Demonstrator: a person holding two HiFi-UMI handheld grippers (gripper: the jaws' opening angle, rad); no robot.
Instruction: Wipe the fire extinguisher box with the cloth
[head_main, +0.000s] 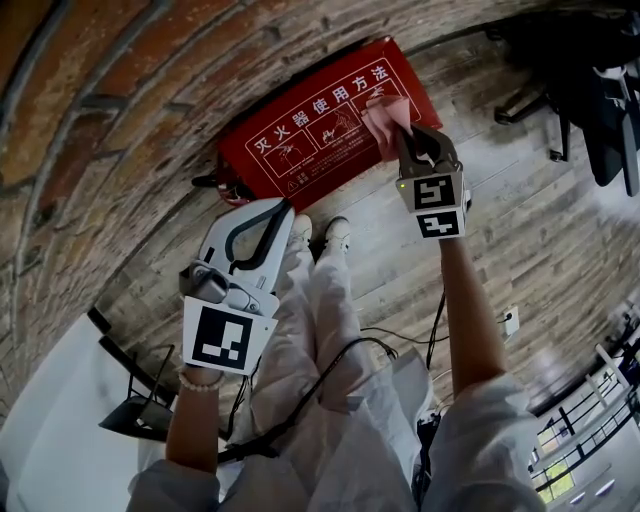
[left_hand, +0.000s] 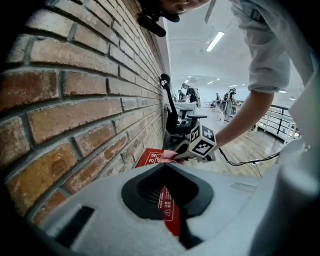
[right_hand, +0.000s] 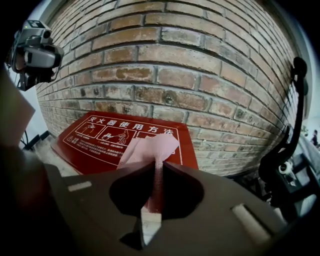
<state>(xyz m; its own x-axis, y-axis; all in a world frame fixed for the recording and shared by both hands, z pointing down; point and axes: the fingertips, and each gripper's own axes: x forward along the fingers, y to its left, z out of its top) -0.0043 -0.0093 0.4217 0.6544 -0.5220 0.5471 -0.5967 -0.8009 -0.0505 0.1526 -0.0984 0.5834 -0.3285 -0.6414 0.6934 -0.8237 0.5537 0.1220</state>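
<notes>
The red fire extinguisher box (head_main: 310, 125) with white printed instructions lies on the wood floor against the brick wall. My right gripper (head_main: 402, 135) is shut on a pink cloth (head_main: 383, 115), which rests on the right part of the box's top face. In the right gripper view the cloth (right_hand: 150, 147) fans out past the shut jaws of the right gripper (right_hand: 159, 167) over the box (right_hand: 100, 145). My left gripper (head_main: 286, 207) hangs shut and empty above the floor, in front of the box. In the left gripper view, the box (left_hand: 150, 157) and the cloth (left_hand: 167, 155) show ahead.
The brick wall (head_main: 120, 120) runs behind the box. A small black object (head_main: 212, 182) sits at the box's left end. Black office chairs (head_main: 590, 80) stand to the right, one close by (right_hand: 287, 165). Cables (head_main: 400, 340) trail on the floor near the person's feet.
</notes>
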